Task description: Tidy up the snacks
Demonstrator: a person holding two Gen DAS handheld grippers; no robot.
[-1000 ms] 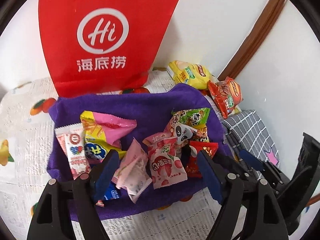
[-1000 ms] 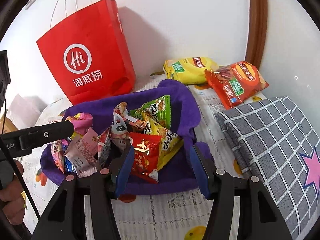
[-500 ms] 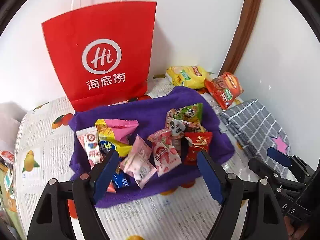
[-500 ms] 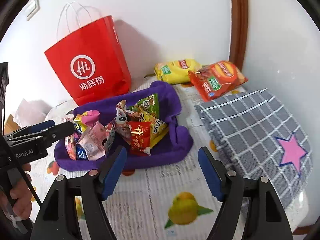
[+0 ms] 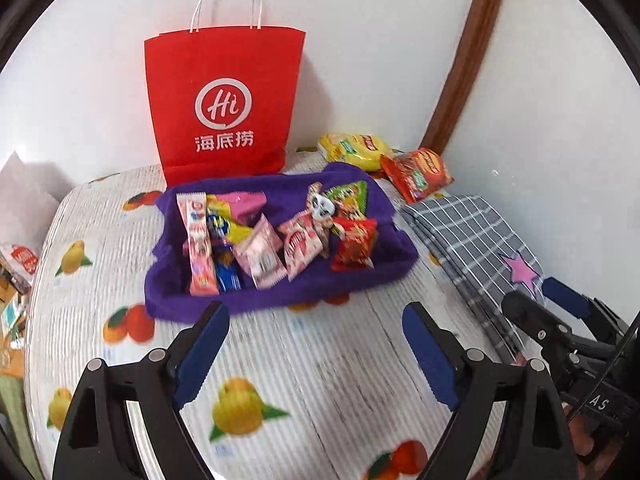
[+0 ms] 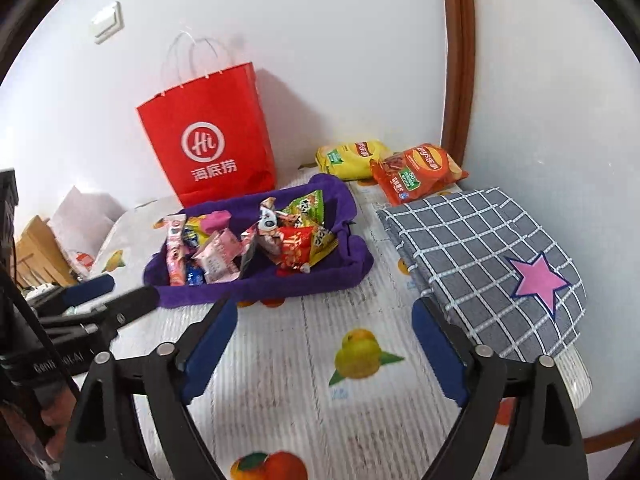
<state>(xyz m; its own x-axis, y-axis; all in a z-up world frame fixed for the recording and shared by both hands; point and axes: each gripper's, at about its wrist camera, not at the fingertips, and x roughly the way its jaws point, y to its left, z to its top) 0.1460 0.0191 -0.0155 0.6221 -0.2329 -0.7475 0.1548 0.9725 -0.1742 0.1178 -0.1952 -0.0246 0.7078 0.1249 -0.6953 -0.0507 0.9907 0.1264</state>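
Up front in the left wrist view, the left hand-held gripper (image 5: 316,350) fills the lower part of the frame, its blue-padded jaws opening wide with nothing between them but the fruit-print tablecloth (image 5: 304,364) on the counter. Above it, at the centre, sits a purple cloth tray (image 5: 276,292) heaped with small snack packets (image 5: 280,236). A red paper bag (image 5: 224,104) stands upright behind the tray, against the white wall. To the upper right of the tray lie a yellow chip bag (image 5: 354,150) and, just beside it, an orange chip bag (image 5: 418,174). A folded grey checked cloth (image 5: 468,228) with a pink star lies at the right. The right hand-held gripper (image 5: 540,296) reaches in from the lower right edge, over that cloth.

Next, in the right wrist view, the right hand-held gripper (image 6: 324,346) takes the lower frame, jaws likewise opening and empty over the tablecloth (image 6: 280,380). The tray (image 6: 260,284) with its snack packets (image 6: 256,240) is left of centre, near the gripper but apart from it. The red bag (image 6: 208,136) stands behind it, the yellow bag (image 6: 352,158) and orange bag (image 6: 416,172) at upper centre, the grey cloth (image 6: 480,248) on the right. The left gripper (image 6: 108,294) juts in from the left edge.
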